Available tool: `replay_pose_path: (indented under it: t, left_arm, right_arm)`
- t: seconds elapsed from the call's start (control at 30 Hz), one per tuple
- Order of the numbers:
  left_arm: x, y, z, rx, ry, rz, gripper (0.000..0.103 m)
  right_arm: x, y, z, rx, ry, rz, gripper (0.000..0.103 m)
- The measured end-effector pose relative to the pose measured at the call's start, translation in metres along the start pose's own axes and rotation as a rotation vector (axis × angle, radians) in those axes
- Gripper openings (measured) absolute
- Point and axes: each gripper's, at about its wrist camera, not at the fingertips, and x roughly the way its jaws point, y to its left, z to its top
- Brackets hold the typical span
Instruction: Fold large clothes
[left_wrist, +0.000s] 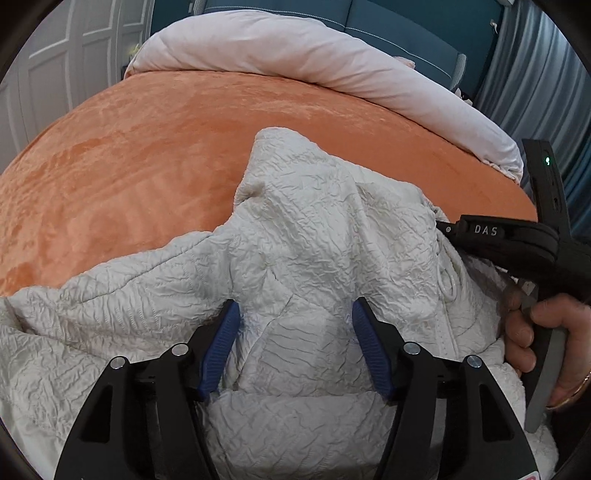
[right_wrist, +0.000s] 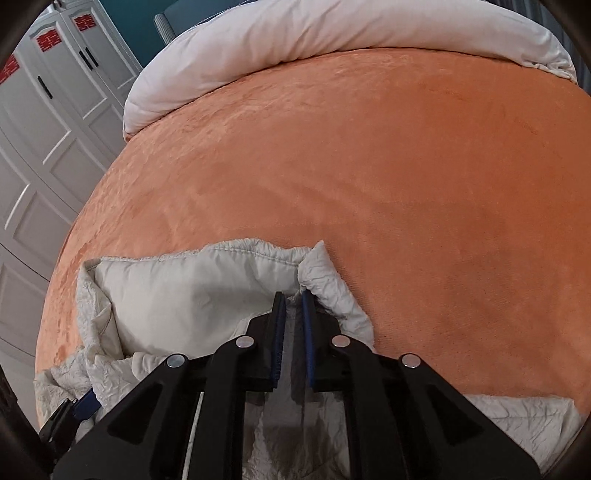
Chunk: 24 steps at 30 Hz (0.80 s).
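Observation:
A large white crinkled garment (left_wrist: 295, 236) lies bunched on the near part of an orange bed cover (left_wrist: 147, 155). My left gripper (left_wrist: 291, 314) is open, its blue pads on either side of a fold of the cloth. My right gripper (right_wrist: 293, 295) is shut on the garment's hem (right_wrist: 258, 254) and holds it above the orange cover (right_wrist: 369, 166). The right gripper also shows in the left wrist view (left_wrist: 447, 229) at the garment's right edge, held by a hand. The left gripper's tip (right_wrist: 81, 402) shows at the lower left of the right wrist view.
A pale rolled duvet (left_wrist: 295, 55) lies across the far end of the bed, also in the right wrist view (right_wrist: 295, 40). White wardrobe doors (right_wrist: 48, 129) stand to the left. A teal headboard (left_wrist: 406, 26) and grey curtain (left_wrist: 535, 74) are behind.

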Motion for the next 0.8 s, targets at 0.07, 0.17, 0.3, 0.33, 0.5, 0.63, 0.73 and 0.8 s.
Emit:
replay_pose_path:
  t: [0.07, 0.17, 0.3, 0.33, 0.5, 0.63, 0.73, 0.8]
  left_arm:
    - [0.000, -0.002, 0.000, 0.009, 0.000, 0.011, 0.062]
    - [-0.009, -0.002, 0.003, 0.012, 0.011, 0.021, 0.063]
    - [-0.074, 0.006, -0.012, -0.022, -0.053, 0.017, 0.064]
    - [-0.089, 0.012, -0.018, -0.046, -0.059, 0.002, 0.064]
    - [-0.133, 0.056, -0.072, -0.171, 0.010, 0.068, 0.065]
    - [-0.137, 0.076, -0.112, -0.158, 0.076, 0.152, 0.064]
    - [-0.154, 0.072, -0.118, -0.113, 0.090, 0.209, 0.063]
    - [-0.179, 0.073, -0.119, -0.136, 0.076, 0.190, 0.064]
  right_arm:
    - [-0.004, 0.001, 0.001, -0.003, 0.001, -0.007, 0.007]
    - [-0.054, 0.012, -0.005, -0.010, -0.061, -0.020, 0.014]
    - [-0.143, 0.019, -0.046, -0.099, -0.127, 0.060, 0.014]
    - [-0.161, 0.018, -0.061, -0.127, -0.124, 0.061, 0.014]
    - [-0.193, -0.021, -0.146, -0.104, 0.012, 0.004, 0.015]
    - [-0.187, -0.056, -0.195, -0.008, 0.072, 0.000, 0.012]
    - [-0.224, -0.057, -0.201, 0.038, 0.052, 0.001, 0.015]
    - [-0.258, -0.059, -0.204, 0.025, 0.012, 0.007, 0.019]
